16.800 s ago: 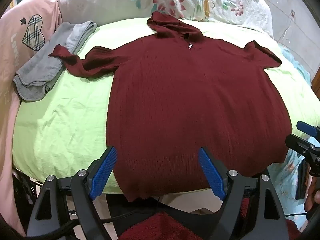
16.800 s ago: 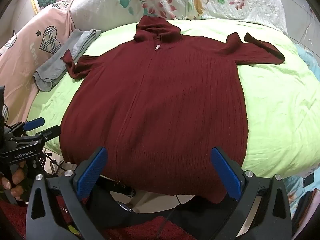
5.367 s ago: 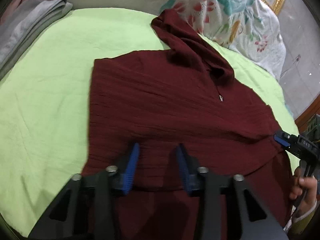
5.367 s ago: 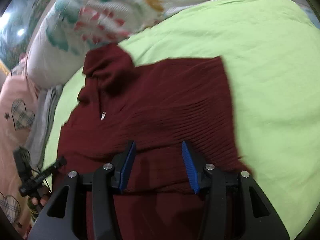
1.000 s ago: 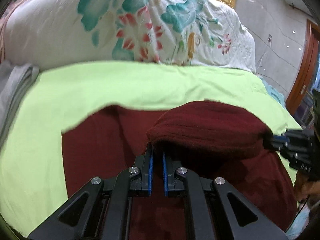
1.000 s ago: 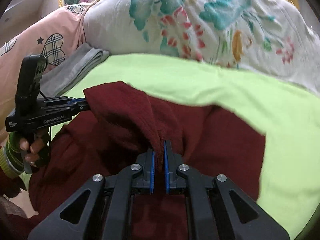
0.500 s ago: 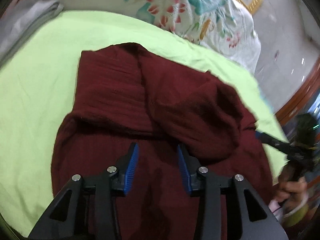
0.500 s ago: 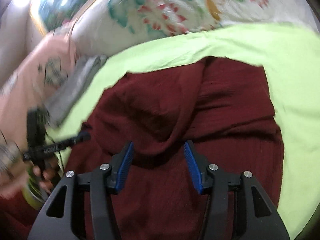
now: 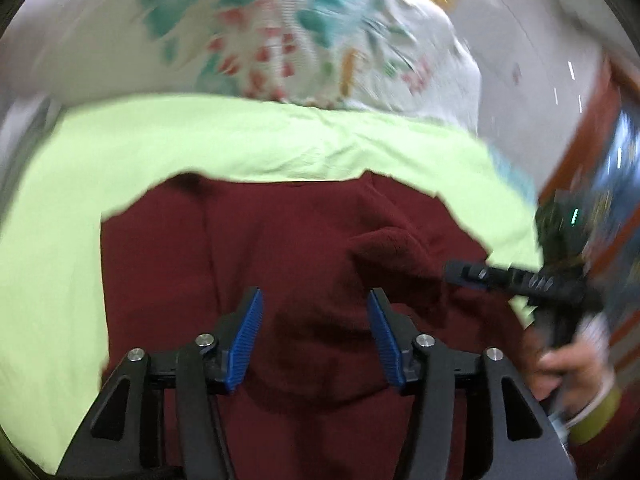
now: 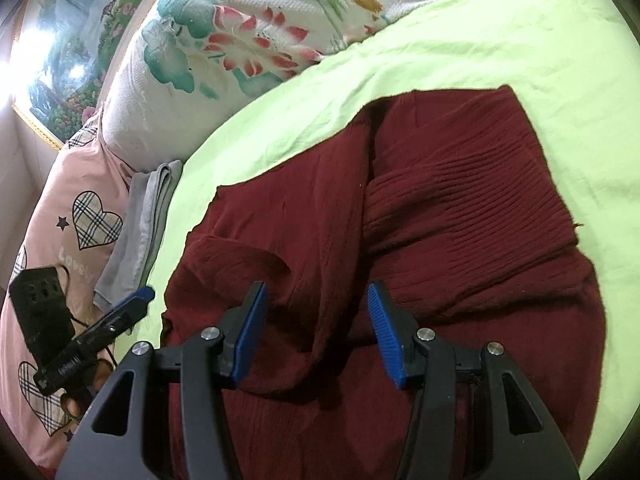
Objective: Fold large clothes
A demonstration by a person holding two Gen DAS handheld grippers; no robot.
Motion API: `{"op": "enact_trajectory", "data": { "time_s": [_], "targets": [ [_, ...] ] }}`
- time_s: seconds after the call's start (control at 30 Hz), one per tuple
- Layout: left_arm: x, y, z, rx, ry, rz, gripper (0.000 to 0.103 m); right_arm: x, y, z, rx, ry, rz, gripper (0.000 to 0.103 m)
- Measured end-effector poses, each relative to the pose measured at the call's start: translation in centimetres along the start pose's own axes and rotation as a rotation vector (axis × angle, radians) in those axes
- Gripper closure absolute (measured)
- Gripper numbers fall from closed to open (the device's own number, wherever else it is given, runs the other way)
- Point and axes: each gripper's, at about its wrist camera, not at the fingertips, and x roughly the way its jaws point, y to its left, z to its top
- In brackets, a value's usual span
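Right wrist view: dark red knitted hooded sweater point(image 10: 400, 240) lies folded and rumpled on the lime-green bed sheet point(image 10: 520, 40); right gripper point(image 10: 316, 332) and left gripper point(image 9: 314, 334) stand apart, having just opened, gripping nothing.

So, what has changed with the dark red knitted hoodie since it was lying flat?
The dark red knitted hoodie had its sleeves folded in and its hood brought down over the body. The left gripper and right gripper pinched the hood, and their jaws have just been opening, releasing it. The light green bedsheet and folded grey garment stayed put.
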Motion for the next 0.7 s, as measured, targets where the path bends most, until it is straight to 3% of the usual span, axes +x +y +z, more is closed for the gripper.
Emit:
{"op": "enact_trajectory", "data": {
  "time_s": [0.17,0.23,0.3,0.33,0.4,0.43,0.47,0.5,0.57,0.7],
  "targets": [
    [4.0,-1.8,1.1,0.131,0.09,0.001,0.047,0.4,-0.5,-0.1,0.017,0.014,0.017,0.05],
    [5.5,-2.3,1.2,0.165,0.114,0.004,0.052,0.7,-0.7,-0.1,0.024,0.022,0.023,0.05],
    [6.5,-2.4,1.2,0.172,0.137,-0.005,0.099,0.9,-0.9,-0.1,0.033,0.03,0.031,0.05],
    [6.8,-2.2,1.3,0.162,0.14,-0.016,0.1,1.0,-0.9,-0.1,0.035,0.032,0.036,0.05],
    [6.2,-2.0,1.8,0.149,0.089,-0.021,0.101,1.5,-0.9,0.0,0.03,0.044,0.046,0.05],
    [5.7,-1.8,2.3,0.134,0.065,-0.035,0.101,1.7,-0.8,0.2,0.021,0.051,0.046,0.061],
    [4.8,-1.4,2.9,0.117,0.034,-0.051,0.101,2.2,-0.5,0.4,0.003,0.068,0.038,0.084],
    [4.2,-1.3,3.3,0.108,0.009,-0.06,0.101,2.6,-0.1,0.6,-0.016,0.083,0.029,0.092],
    [2.2,-1.0,4.8,0.1,-0.068,-0.059,0.101,2.6,1.0,1.7,-0.054,0.05,0.023,0.096],
    [-2.3,-0.5,6.3,0.093,-0.229,-0.103,0.101,-1.0,1.7,4.7,-0.033,-0.18,0.148,0.096]
  ]
}}
